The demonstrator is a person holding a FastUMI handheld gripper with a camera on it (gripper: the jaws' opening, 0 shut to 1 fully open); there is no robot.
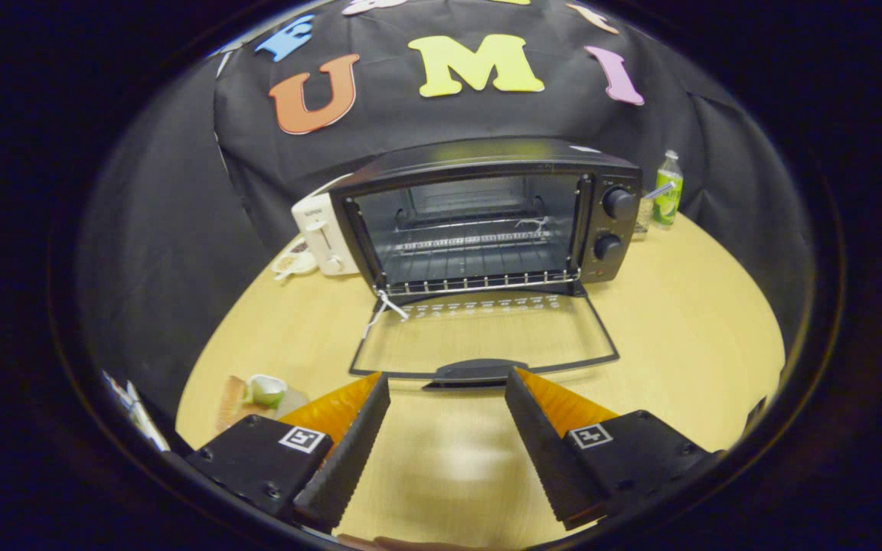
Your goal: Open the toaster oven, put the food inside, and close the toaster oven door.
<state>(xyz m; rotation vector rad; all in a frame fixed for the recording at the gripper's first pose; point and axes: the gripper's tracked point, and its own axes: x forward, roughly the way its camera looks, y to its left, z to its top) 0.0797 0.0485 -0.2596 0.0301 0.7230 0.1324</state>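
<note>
The black toaster oven (487, 214) stands on the wooden table (686, 321) with its glass door (483, 337) folded down flat toward me. Its wire rack (479, 260) is bare inside. The door handle (475, 371) lies just ahead of my fingertips. My gripper (447, 383) is open, with only table showing between its fingers. A small piece of food (257, 392), white and green on a tan slice, lies on the table beside the left finger.
A white toaster (322, 233) stands against the oven's left side, with a small dish (293, 262) in front of it. A green drink bottle (668, 187) stands behind the oven's right corner. Two round knobs (615, 222) sit on the oven's right panel.
</note>
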